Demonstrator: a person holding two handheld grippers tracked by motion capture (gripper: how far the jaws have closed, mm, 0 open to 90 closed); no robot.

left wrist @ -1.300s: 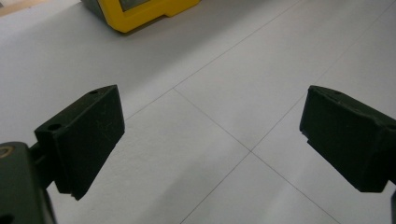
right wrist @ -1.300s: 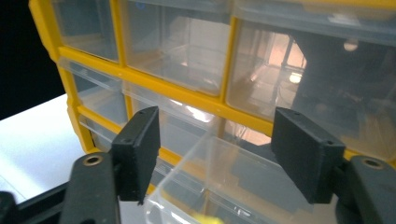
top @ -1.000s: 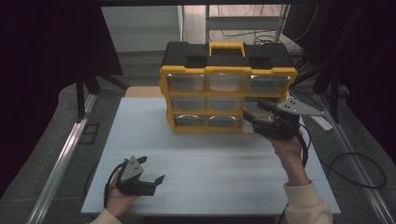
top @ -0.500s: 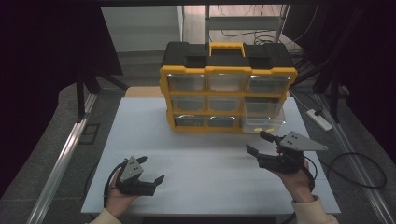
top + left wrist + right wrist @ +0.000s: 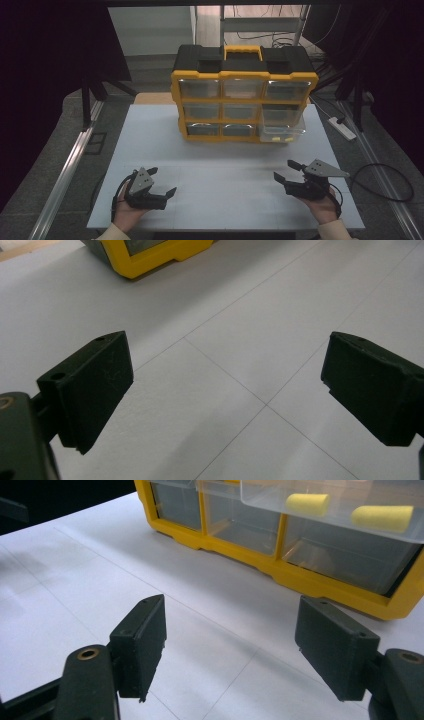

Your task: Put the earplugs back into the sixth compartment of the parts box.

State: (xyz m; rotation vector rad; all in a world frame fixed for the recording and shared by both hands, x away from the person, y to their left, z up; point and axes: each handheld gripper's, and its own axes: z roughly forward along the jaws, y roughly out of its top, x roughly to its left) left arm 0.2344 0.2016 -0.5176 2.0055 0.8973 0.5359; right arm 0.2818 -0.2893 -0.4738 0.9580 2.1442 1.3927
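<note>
I held both tools, left (image 5: pixel 162 182) and right (image 5: pixel 285 170), released over the desk (image 5: pixel 220 165); the organiser's (image 5: pixel 245 80) lower-right drawer (image 5: pixel 282 127) stood pulled out, risking a spill of its yellow earplugs (image 5: pixel 382 517) if snagged

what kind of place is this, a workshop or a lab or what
Likely a lab or recording workspace, not a home: a plain white table holding a yellow and black drawer organiser, dark curtains at the sides, cables and a power strip on the floor.
</note>
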